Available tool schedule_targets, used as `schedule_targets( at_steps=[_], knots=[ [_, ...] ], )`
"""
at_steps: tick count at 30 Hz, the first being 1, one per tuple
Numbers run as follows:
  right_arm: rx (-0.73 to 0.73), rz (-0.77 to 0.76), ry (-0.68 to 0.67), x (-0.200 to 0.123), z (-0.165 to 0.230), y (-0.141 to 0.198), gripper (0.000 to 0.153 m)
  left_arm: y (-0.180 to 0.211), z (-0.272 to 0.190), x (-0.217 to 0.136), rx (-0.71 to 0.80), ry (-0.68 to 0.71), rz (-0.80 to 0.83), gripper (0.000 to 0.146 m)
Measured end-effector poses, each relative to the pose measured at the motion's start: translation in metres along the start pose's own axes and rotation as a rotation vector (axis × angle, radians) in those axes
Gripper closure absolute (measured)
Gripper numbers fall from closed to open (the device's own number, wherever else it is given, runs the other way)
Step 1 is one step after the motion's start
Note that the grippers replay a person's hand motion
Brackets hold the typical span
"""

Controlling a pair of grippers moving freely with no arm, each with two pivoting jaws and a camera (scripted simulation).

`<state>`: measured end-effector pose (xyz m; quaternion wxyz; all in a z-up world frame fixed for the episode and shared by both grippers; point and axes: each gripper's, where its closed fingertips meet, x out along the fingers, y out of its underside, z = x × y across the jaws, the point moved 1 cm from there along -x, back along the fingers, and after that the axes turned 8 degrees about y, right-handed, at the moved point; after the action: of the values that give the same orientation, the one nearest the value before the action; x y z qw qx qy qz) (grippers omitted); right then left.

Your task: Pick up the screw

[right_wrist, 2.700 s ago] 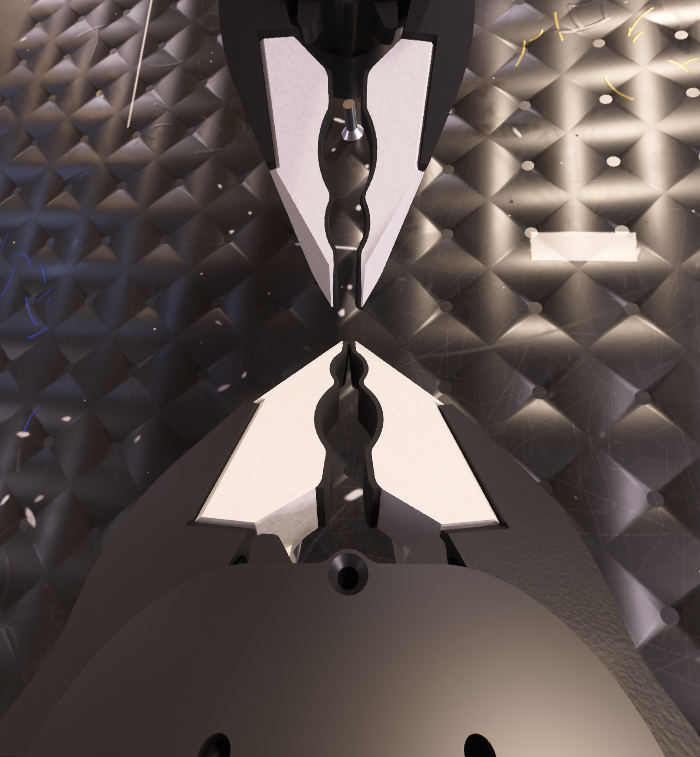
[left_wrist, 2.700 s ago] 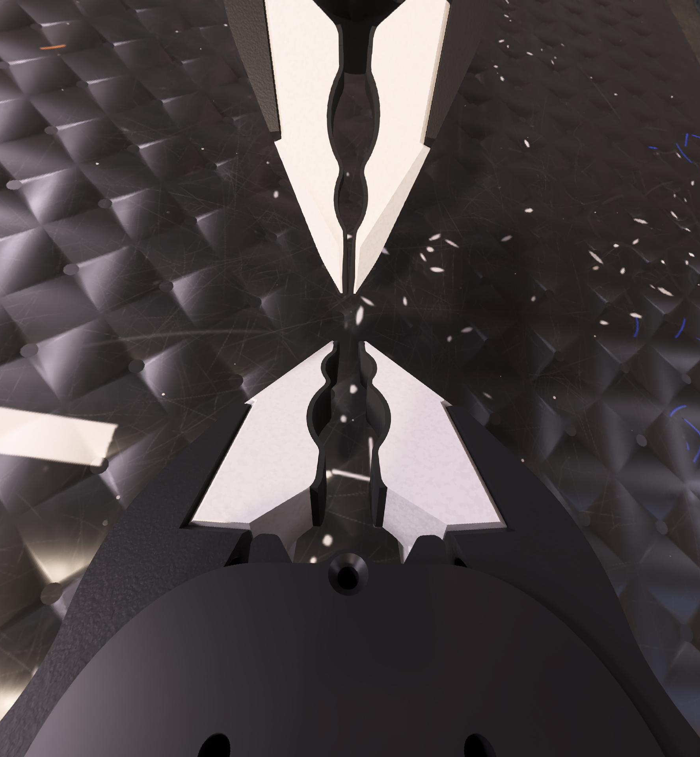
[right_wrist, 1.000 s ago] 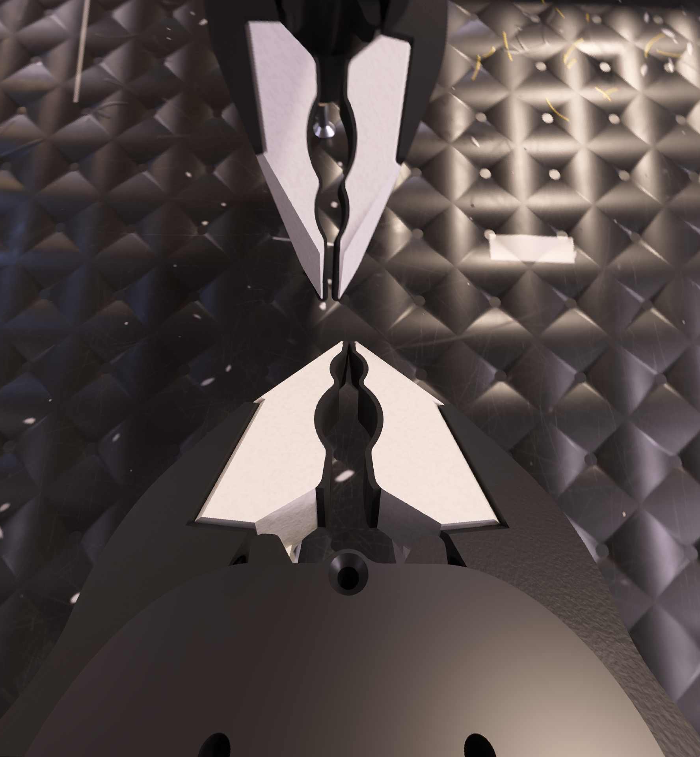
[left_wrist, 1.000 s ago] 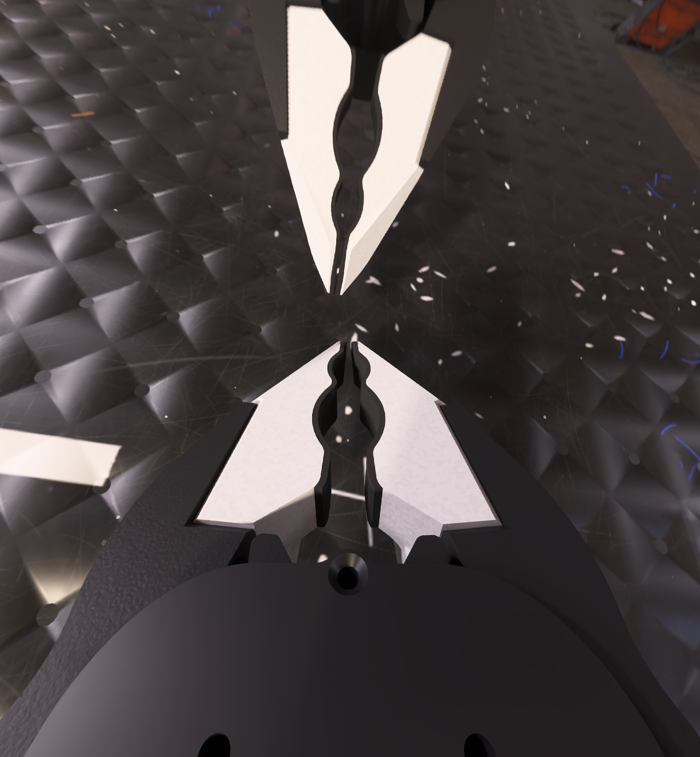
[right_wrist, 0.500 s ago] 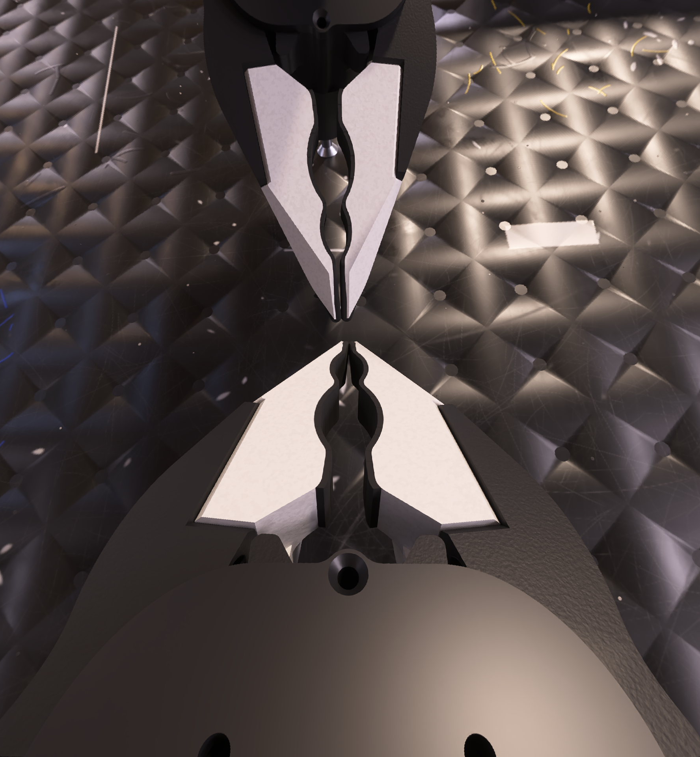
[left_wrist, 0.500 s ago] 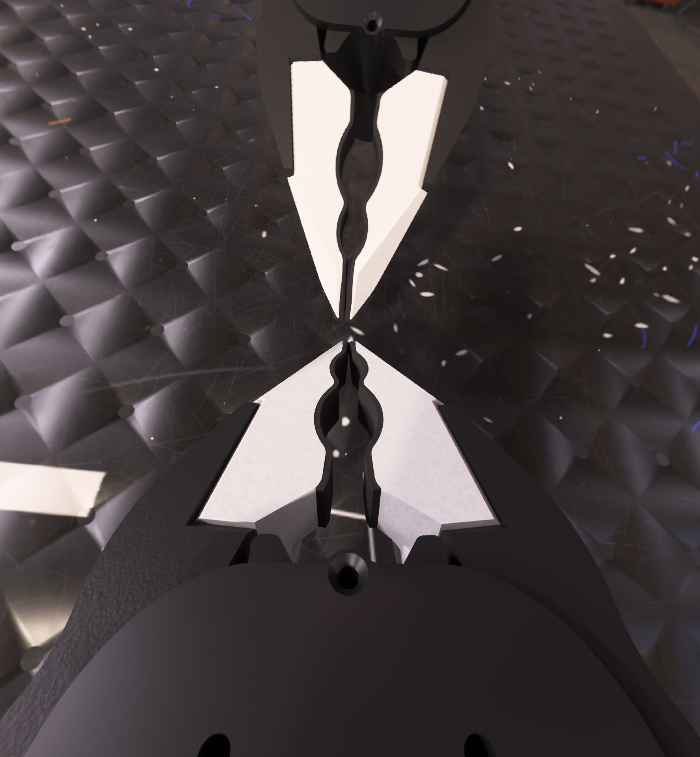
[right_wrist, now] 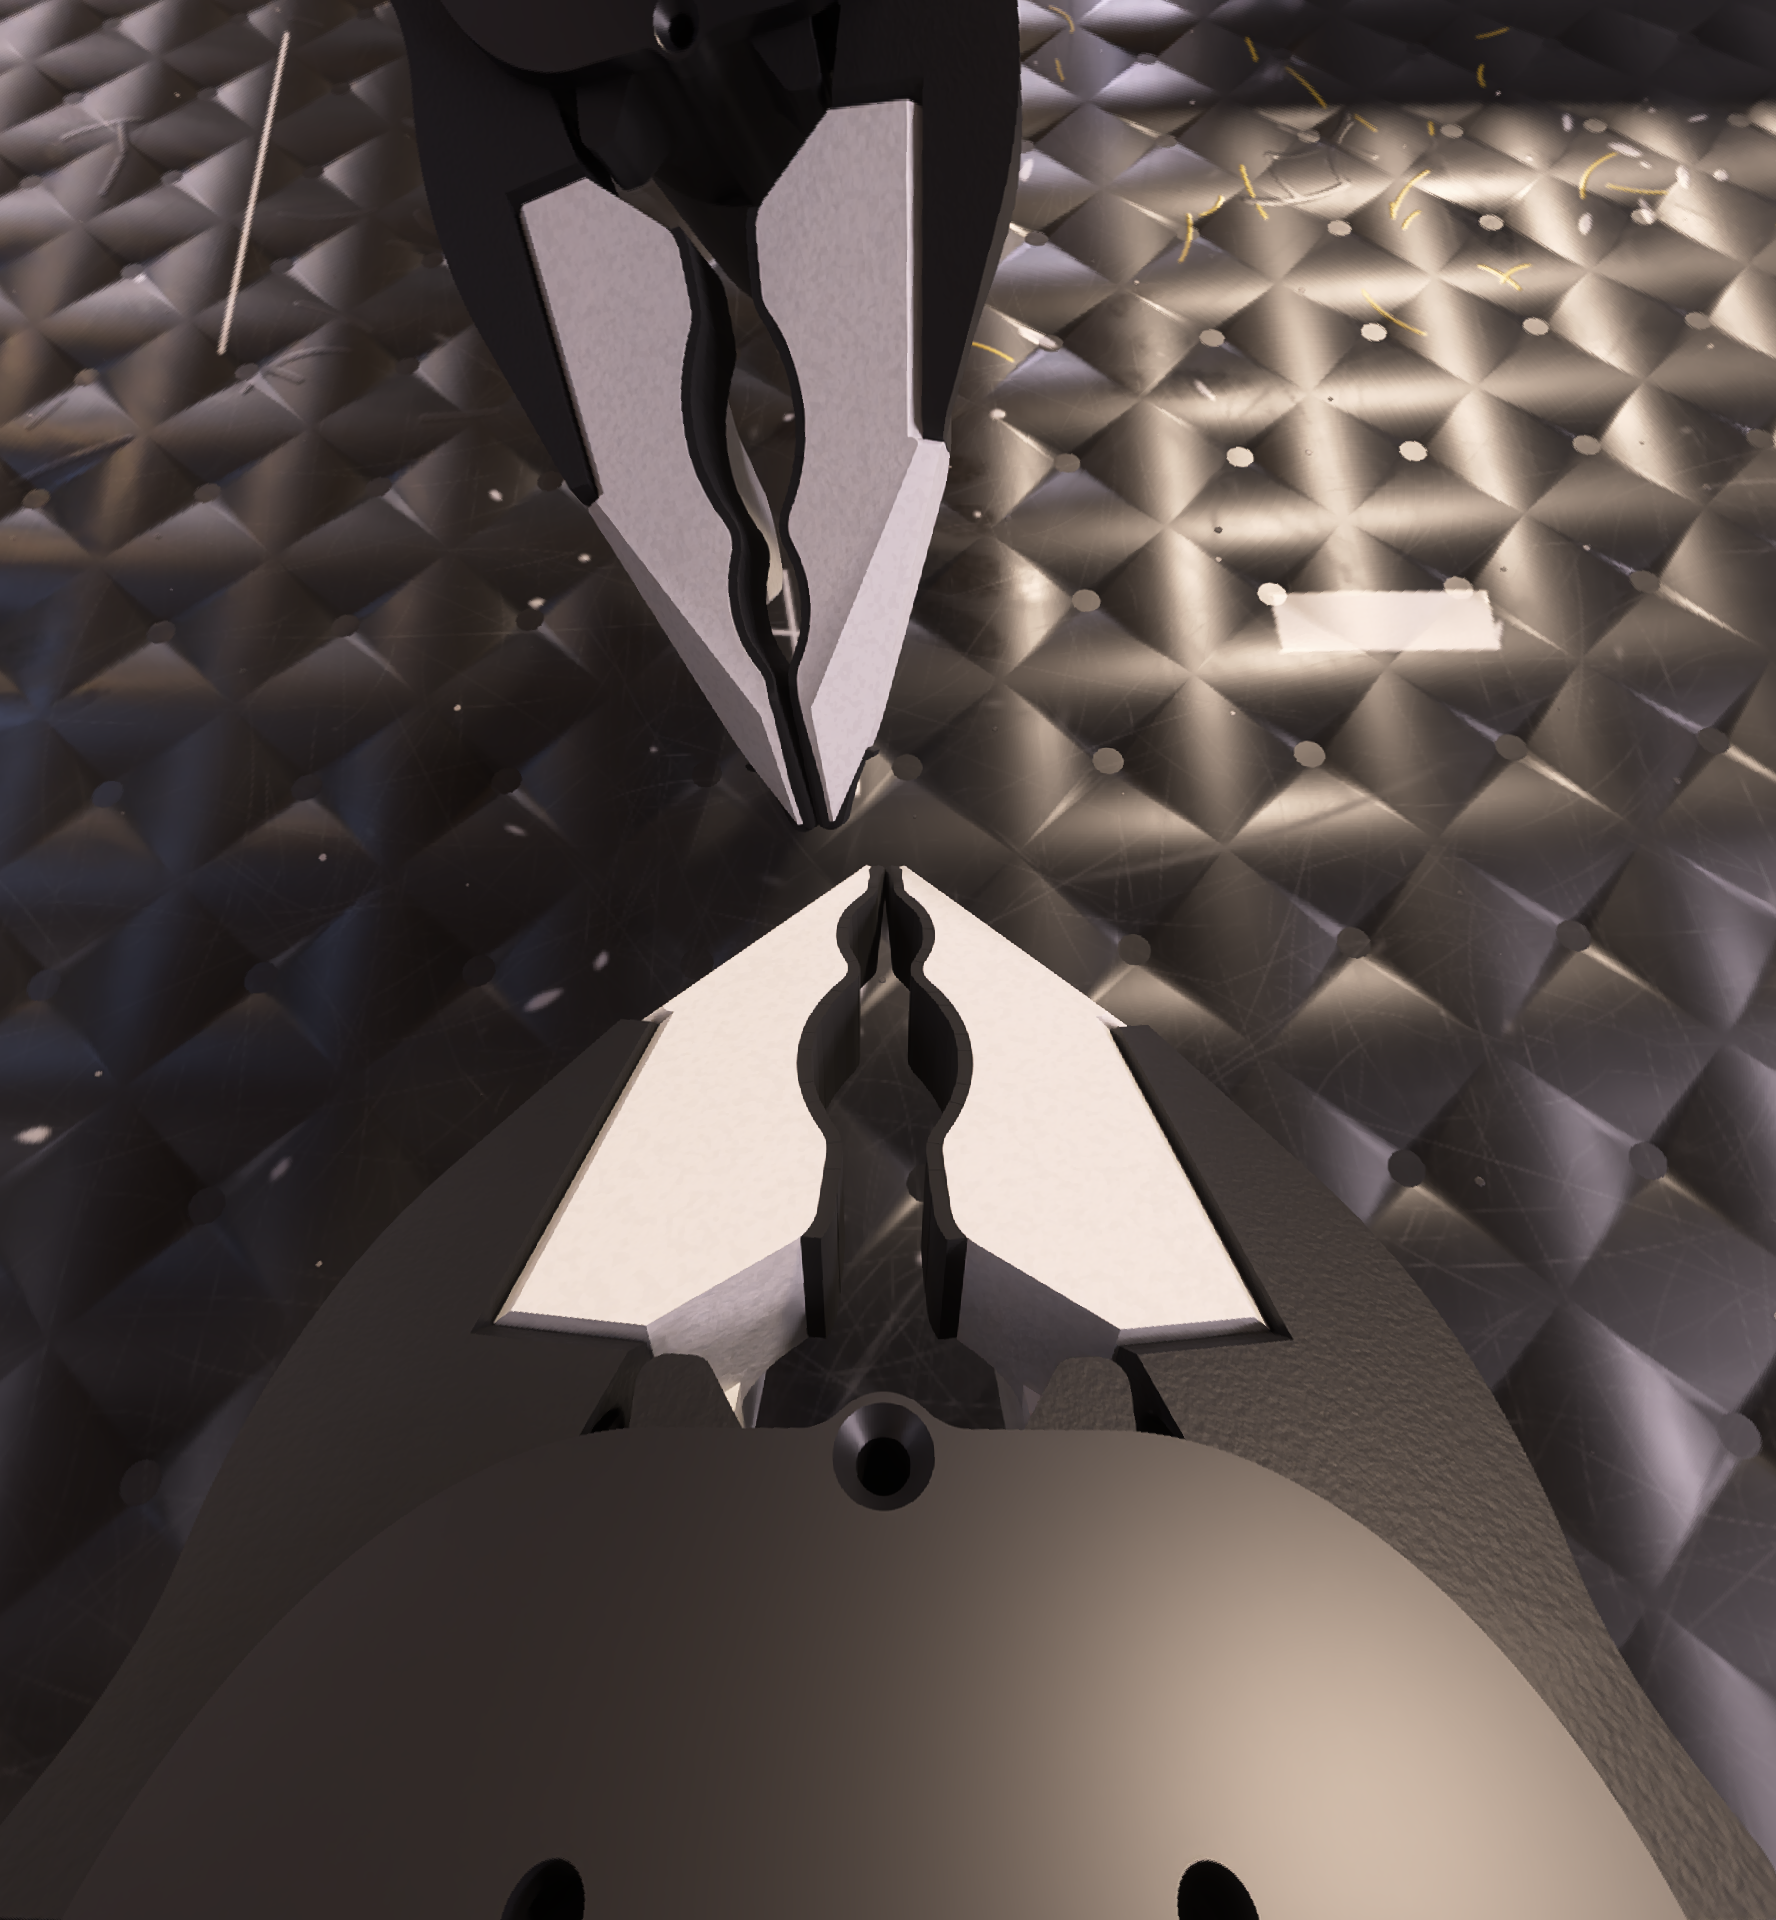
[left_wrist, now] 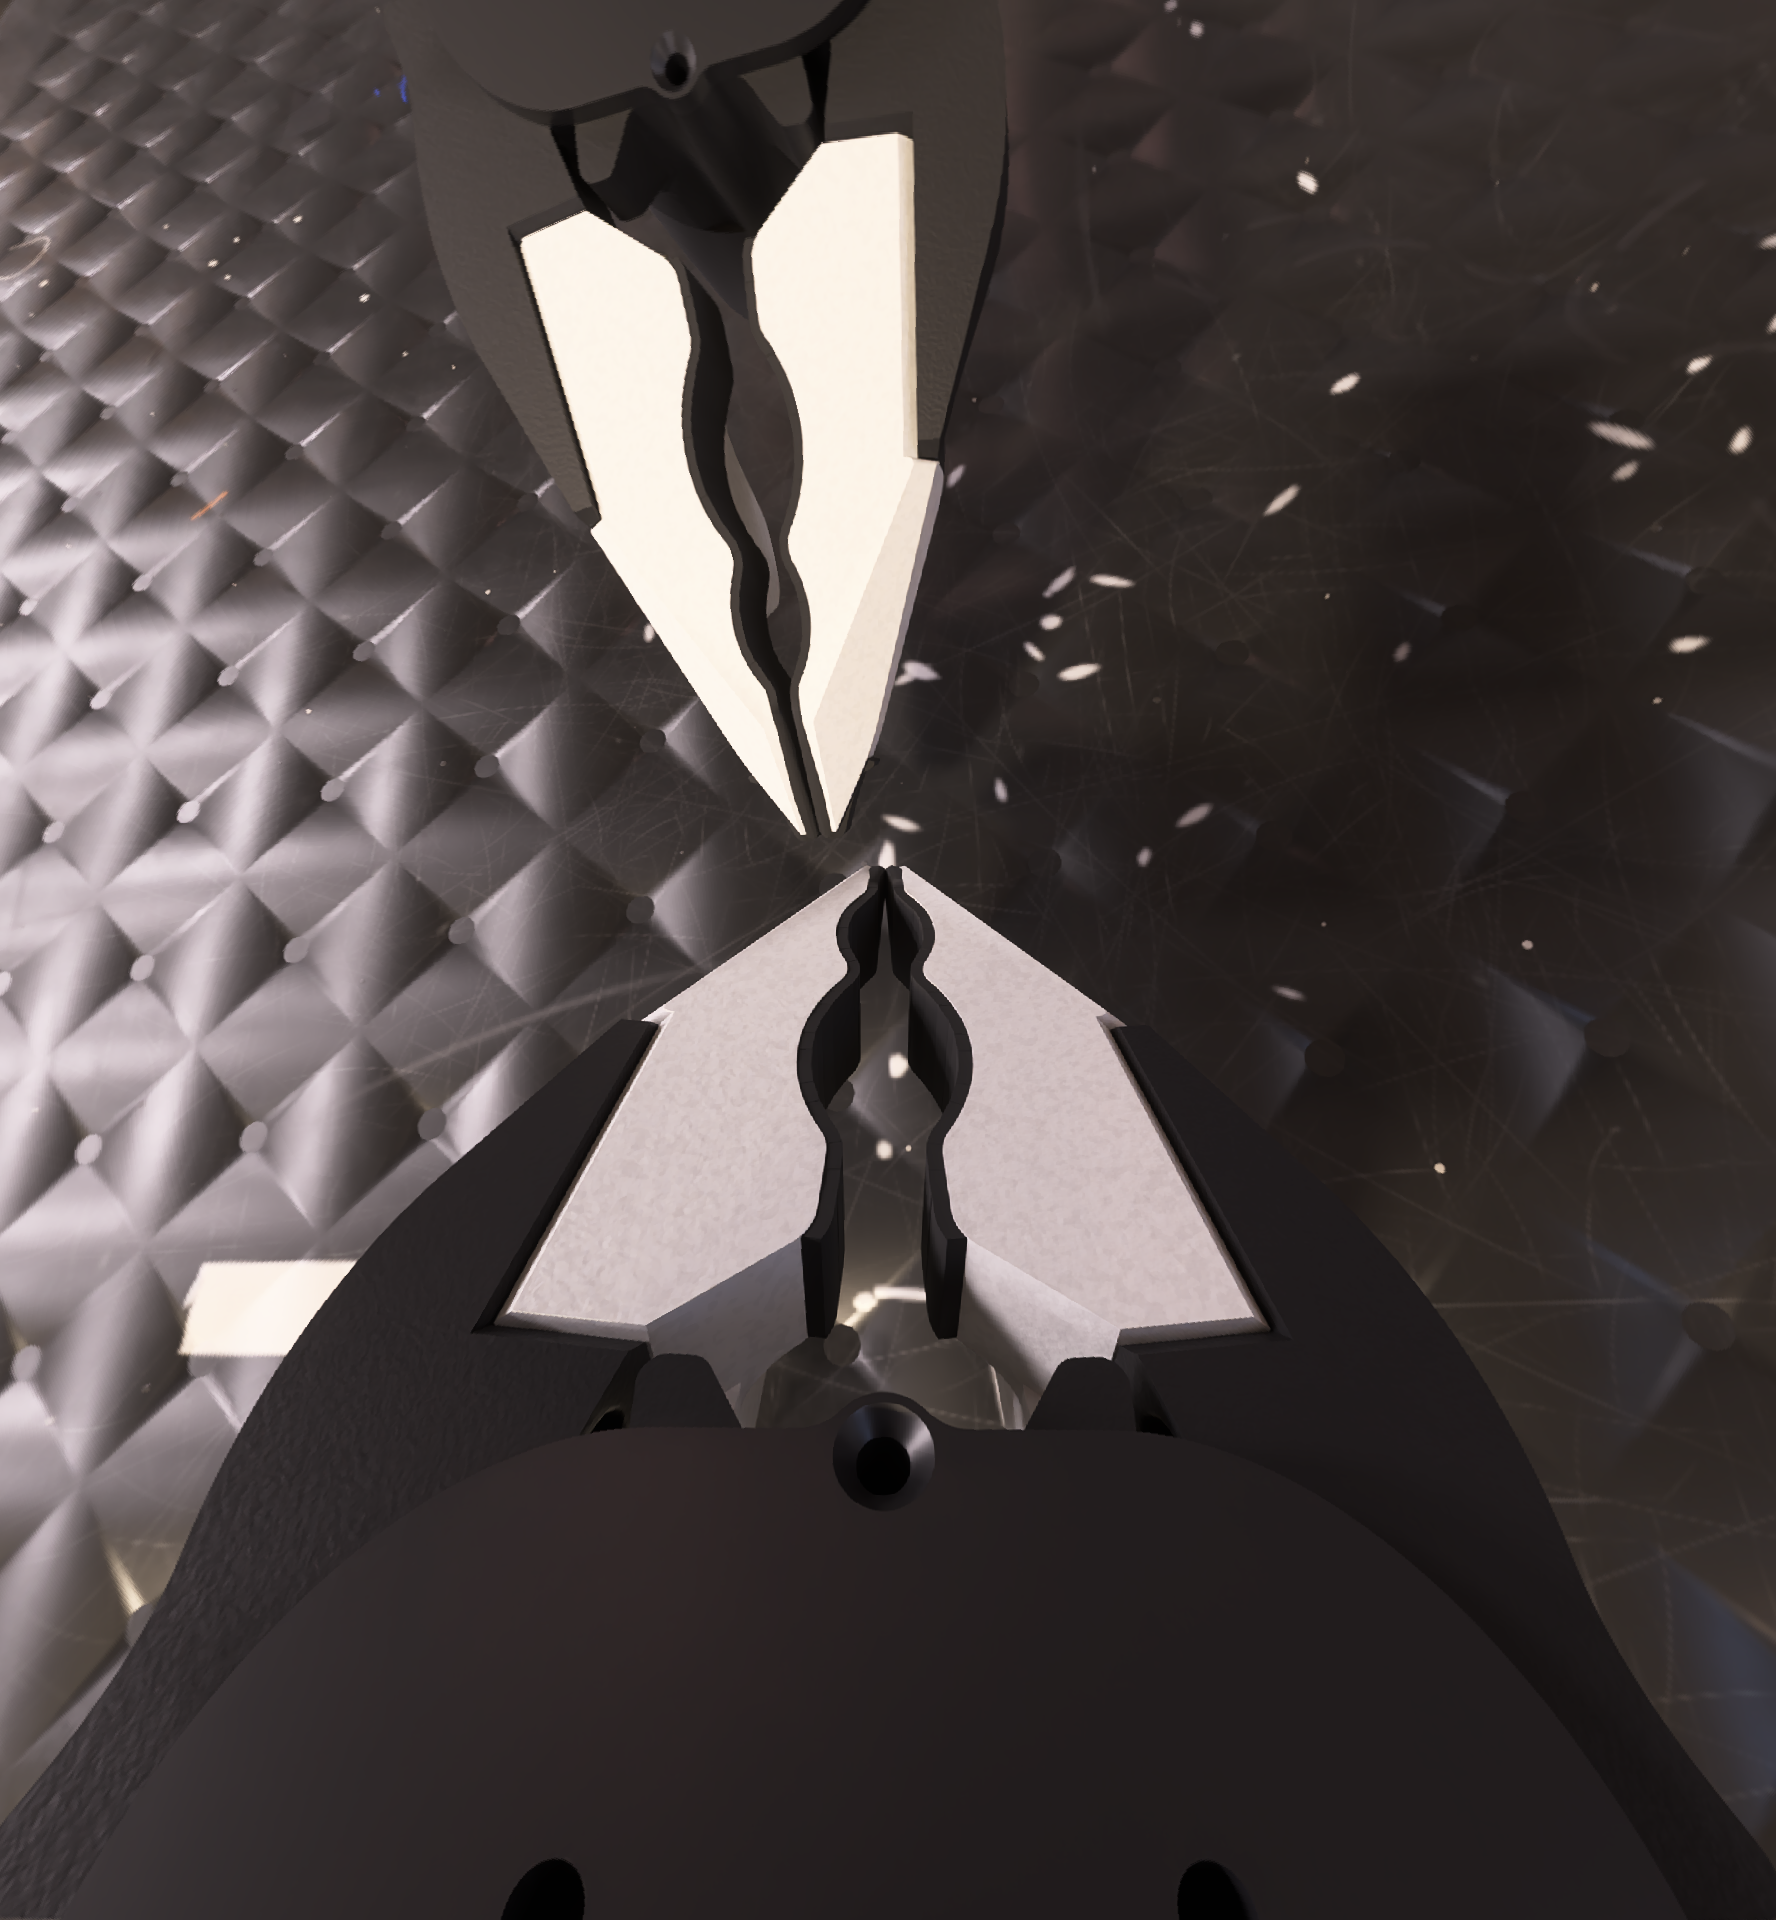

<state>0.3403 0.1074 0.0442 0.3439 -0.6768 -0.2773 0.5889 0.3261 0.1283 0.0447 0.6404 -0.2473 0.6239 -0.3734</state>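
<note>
Two grippers face each other tip to tip above a dark metal table (left_wrist: 240,727) with a quilted pattern of small pyramids and round holes. In the left wrist view, the left gripper (left_wrist: 886,875) fills the lower half, its white-padded fingers drawn together so the tips meet. Opposite it, pointing back toward the camera, is the right gripper (left_wrist: 816,821), also closed to a thin slit. The right wrist view shows the same meeting from the other side: the right gripper (right_wrist: 886,875) below, the left gripper (right_wrist: 811,816) above, their tips nearly touching but with a small gap between them. The screw cannot be seen in either view; whether it is pinched in one of the closed grippers or lies elsewhere cannot be told. A pale rectangular patch (right_wrist: 1383,623) lies on the table to one side, and white flecks (left_wrist: 1611,431) are scattered across the surface. Judging from this, the pick-up cannot be confirmed as done; locating the screw appears to be what is left.
</note>
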Motion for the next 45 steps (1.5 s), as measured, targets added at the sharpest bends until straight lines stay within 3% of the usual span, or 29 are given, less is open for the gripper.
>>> schedule_targets(
  at_steps=[4, 7, 9, 11, 17, 22, 26, 32, 42, 45],
  knots=[
    [0.066, -0.022, 0.005, -0.004, -0.003, -0.004, 0.153, 0.0, 0.003, -0.004, -0.034, -0.016, -0.055, 0.146],
    [0.14, -0.104, -0.004, -0.016, -0.007, -0.014, 0.153, -0.007, 0.011, -0.026, -0.129, -0.064, -0.203, 0.146],
    [0.131, -0.1, 0.025, -0.022, -0.01, -0.014, 0.153, 0.0, 0.018, -0.041, -0.186, -0.126, -0.218, 0.146],
    [0.121, -0.082, 0.038, -0.026, -0.009, -0.012, 0.149, 0.013, 0.018, -0.051, -0.237, -0.177, -0.154, 0.146],
    [0.105, -0.043, 0.018, -0.027, 0.01, -0.006, 0.139, 0.055, -0.01, -0.072, -0.333, -0.122, 0.105, 0.133],
    [0.085, -0.038, 0.011, -0.024, 0.025, -0.01, 0.139, 0.079, -0.021, -0.102, -0.392, -0.134, 0.188, 0.133],
    [0.052, -0.054, 0.0, -0.019, 0.036, -0.022, 0.138, 0.095, -0.018, -0.131, -0.464, -0.271, 0.238, 0.13],
    [0.04, -0.048, 0.002, -0.013, 0.041, -0.026, 0.139, 0.117, -0.027, -0.126, -0.597, -0.295, 0.292, 0.125],
    [0.046, -0.051, 0.021, -0.014, 0.041, -0.025, 0.138, 0.119, -0.023, -0.115, -0.613, -0.302, 0.2, 0.138],
    [0.062, -0.118, 0.037, -0.015, 0.038, -0.034, 0.139, 0.08, -0.013, -0.116, -0.517, -0.312, -0.063, 0.138]
  ],
)
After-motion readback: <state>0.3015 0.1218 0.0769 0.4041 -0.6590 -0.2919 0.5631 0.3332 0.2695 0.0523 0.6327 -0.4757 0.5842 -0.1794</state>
